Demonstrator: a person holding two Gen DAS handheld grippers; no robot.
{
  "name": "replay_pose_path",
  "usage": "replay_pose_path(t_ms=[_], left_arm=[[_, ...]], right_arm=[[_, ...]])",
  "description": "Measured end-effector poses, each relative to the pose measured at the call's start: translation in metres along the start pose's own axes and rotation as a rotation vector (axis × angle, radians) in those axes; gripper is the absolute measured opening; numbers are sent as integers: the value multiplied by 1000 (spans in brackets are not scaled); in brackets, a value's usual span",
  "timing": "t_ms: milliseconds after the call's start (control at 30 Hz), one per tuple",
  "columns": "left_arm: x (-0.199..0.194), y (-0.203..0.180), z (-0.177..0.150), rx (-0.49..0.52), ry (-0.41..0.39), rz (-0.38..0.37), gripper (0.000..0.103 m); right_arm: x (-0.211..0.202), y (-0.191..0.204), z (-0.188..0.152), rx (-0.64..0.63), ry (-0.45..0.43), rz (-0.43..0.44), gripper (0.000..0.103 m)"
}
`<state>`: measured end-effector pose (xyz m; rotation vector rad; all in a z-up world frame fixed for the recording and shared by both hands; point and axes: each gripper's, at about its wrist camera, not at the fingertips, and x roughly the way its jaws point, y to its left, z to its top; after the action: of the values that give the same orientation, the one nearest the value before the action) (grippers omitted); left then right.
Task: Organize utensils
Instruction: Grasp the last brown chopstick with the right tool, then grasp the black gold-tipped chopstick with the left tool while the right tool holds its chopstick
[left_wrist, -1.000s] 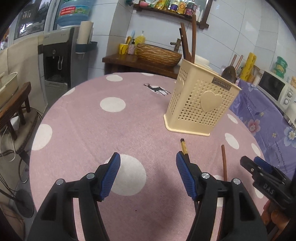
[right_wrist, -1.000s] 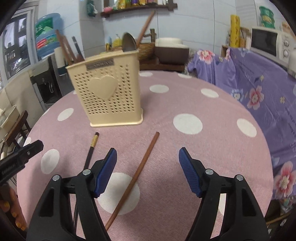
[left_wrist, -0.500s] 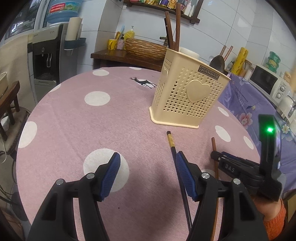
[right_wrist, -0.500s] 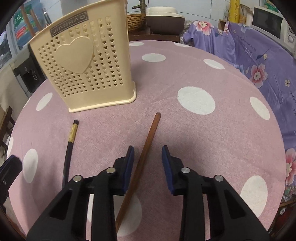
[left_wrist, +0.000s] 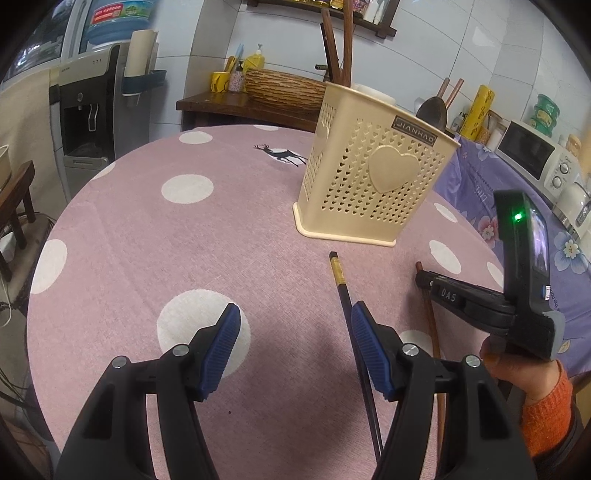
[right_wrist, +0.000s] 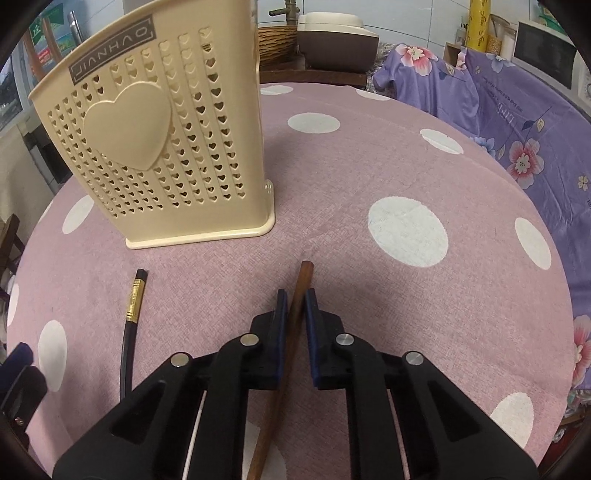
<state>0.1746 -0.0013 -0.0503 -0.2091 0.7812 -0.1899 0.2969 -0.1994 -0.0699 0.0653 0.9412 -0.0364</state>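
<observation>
My right hand-held gripper (right_wrist: 294, 300) is low over a round bench (right_wrist: 369, 177) covered in pink cloth with white polka dots. Its two blue-padded fingers are closed in on a long brown wooden chopstick (right_wrist: 303, 275), pinching it partway along its length. The chopstick's blunt far end sticks out just past the fingertips, and the rest runs back under the gripper toward me.

To the left of it lies a black chopstick with a gold band near its end (right_wrist: 132, 314), flat on the cloth and apart from the brown one. Beyond both stands a cream plastic utensil holder pierced with small heart-shaped holes and carrying a raised heart on its face (right_wrist: 155, 147). It sits upright on the bench, near the chopstick ends but not touching them.

My left hand-held gripper (left_wrist: 295, 328) hovers above the bench with its blue pads spread wide, holding nothing. The black chopstick (left_wrist: 341, 280) passes just beside its right finger. From this side, the holder (left_wrist: 373, 184) has several brown wooden utensils standing in it. My right hand-held gripper (left_wrist: 424, 278) shows at the right edge, held by a hand in an orange sleeve (left_wrist: 517, 369), lying over the brown chopstick (left_wrist: 433, 332).
</observation>
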Motion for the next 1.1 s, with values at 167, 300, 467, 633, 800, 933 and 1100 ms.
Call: replay_pose_path(t_ms=[167,300,467,633,800,933,1100], left_arm=[[12,-10,1,29,43,-15,60],[26,-25,3,61,91,-38,57],[47,-42,8,97,138,-9,52],[65,-50,15,116,173,47,44],[74,-56,20,143,171,91,39],[81,-64,23,187,163,143,27],[83,-68,26,200,162,183,9]], right_arm=[[-2,-16,-2,67,13,104,8],[-9,-18,-7,75,7,145,8],[-33,-13,-11,49,-40,192,8],[-55,-8,-13,13,-98,214,8],[-67,-12,-15,13,-129,235,8],[-68,-16,-17,14,-136,254,8],[-71,-20,-17,4,-154,259,8]])
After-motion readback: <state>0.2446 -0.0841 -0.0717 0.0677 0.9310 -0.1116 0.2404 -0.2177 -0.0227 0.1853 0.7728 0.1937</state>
